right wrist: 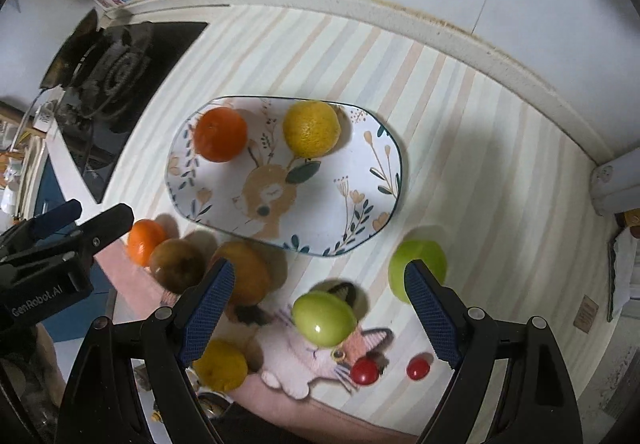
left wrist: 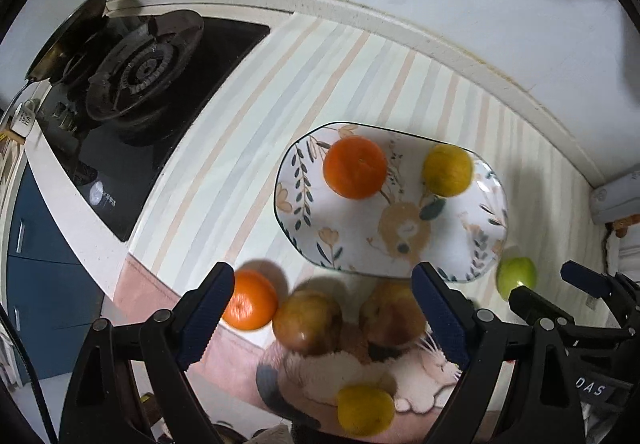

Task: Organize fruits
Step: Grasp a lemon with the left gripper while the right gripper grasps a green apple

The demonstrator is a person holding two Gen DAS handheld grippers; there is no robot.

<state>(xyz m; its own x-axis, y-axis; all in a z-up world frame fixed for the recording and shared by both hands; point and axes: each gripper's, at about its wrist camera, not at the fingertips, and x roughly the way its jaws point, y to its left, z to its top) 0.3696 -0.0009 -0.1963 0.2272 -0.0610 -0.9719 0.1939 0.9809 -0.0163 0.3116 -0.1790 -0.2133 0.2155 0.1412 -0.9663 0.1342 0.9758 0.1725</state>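
I see the striped worktop (right wrist: 460, 131) filling both views, with the gas hob (left wrist: 136, 83) set into it at the left. On the stripes lies the oval floral plate (right wrist: 320, 211), and on the plate's far side sit an orange (right wrist: 220, 133) at the left and a yellow citrus (right wrist: 311, 128) to its right, apart from each other.

Near the worktop's front edge is a pink cat-pattern mat (right wrist: 304, 364). Along the plate's near rim, off the plate, I count a smaller orange (right wrist: 144, 242), then two brownish apples (right wrist: 176, 264) side by side, the second partly behind my right finger. A second yellow citrus (right wrist: 220, 364) lies nearest the front edge. A green apple (right wrist: 324, 318) rests on the mat, and another green apple (right wrist: 420, 264) sits on the stripes to the right of it, just off the plate's corner. Two cherry tomatoes (right wrist: 418, 368) lie close together by the cat's face.

My left gripper (left wrist: 324, 318) hangs over the apples with its jaws apart and nothing between them. My right gripper (right wrist: 316, 314) is likewise spread and empty above the green apple.
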